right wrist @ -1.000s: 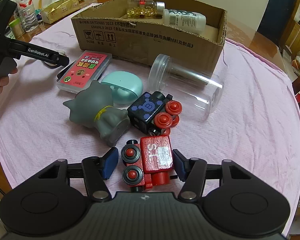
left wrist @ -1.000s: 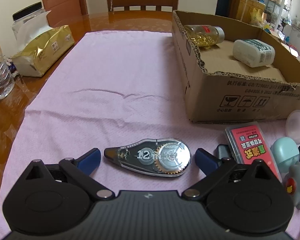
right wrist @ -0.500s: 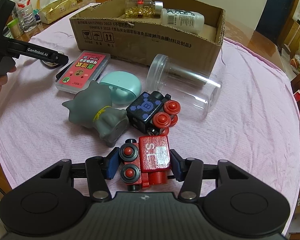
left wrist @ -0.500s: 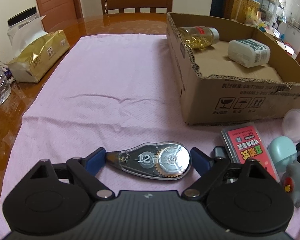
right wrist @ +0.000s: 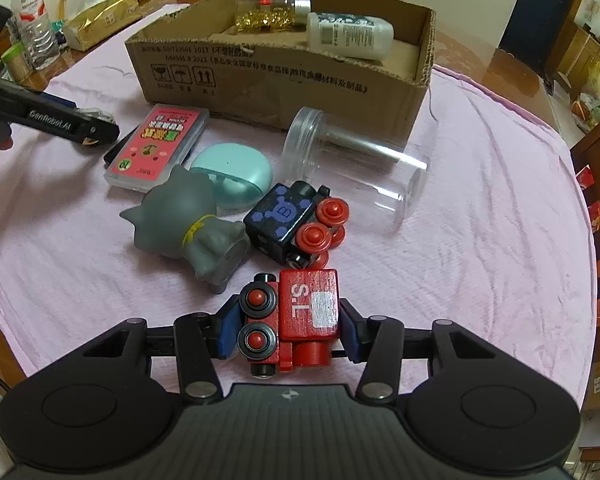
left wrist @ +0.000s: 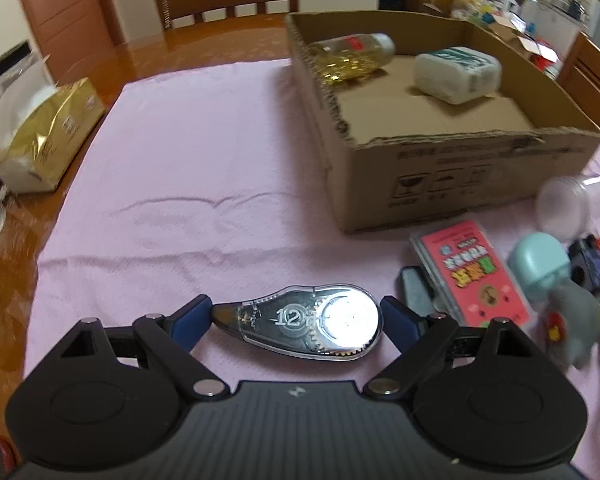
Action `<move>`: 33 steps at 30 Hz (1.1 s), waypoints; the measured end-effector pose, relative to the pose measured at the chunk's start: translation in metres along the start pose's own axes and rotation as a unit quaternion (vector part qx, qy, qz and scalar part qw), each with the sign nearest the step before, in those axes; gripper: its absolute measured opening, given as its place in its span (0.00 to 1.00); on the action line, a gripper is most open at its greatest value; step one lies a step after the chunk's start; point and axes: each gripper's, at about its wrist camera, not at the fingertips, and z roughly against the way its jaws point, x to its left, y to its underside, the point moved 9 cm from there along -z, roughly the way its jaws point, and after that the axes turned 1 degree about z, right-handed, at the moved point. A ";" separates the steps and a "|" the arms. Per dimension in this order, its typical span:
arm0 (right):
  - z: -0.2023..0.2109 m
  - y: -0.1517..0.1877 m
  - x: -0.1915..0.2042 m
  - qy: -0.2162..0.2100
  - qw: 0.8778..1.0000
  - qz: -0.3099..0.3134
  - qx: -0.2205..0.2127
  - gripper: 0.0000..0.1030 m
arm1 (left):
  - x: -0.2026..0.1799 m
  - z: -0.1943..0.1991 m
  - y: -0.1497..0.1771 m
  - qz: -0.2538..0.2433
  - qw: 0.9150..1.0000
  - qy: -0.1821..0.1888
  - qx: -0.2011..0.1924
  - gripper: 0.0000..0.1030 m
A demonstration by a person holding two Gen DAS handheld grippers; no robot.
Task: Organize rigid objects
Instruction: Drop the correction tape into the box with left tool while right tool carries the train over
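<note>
1. Right gripper (right wrist: pixel 288 330): jaws have closed in over the last second and now clamp the red toy train (right wrist: pixel 296 316) by its sides; it sat loose between wider pads a moment ago. Train looks secured, so a lift toward the box seems next.
2. Left gripper (left wrist: pixel 296 318): jaws narrowed earlier in the second and have now settled, both blue pads touching the ends of the correction tape dispenser (left wrist: pixel 312 322), nose at one pad, round end at the other. Reads as gripped end to end. View is motion-blurred and the reel glares, so grip firmness is hard to judge.
3. Both pieces now held, both at table level on the pink cloth (left wrist: pixel 204 152); neither in the box yet.
4. Just ahead of the right gripper: dark blue toy train (right wrist: pixel 288 220) with red wheels, very near the red one's front. Ahead-left: grey cat figure (right wrist: pixel 192 216), lying down. Either could be nudged on a low lift.
5. Further ahead: teal oval case (right wrist: pixel 232 174), pink card case (right wrist: pixel 160 144), clear jar (right wrist: pixel 356 168) on its side just before the box wall.
6. Cardboard box (right wrist: pixel 284 80) beyond all of these, already holding a capsule bottle (right wrist: pixel 272 10) and a white bottle (right wrist: pixel 348 36), both on their sides. Open floor remains.
7. Left gripper's route to the box: ahead-right, cloth clear, only the near wall to clear.
</note>
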 end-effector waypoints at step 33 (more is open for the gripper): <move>0.087 -0.109 -0.021 -0.014 0.992 0.077 -0.103 0.53 | -0.070 0.025 -0.131 -0.102 0.989 0.046 -0.093 0.90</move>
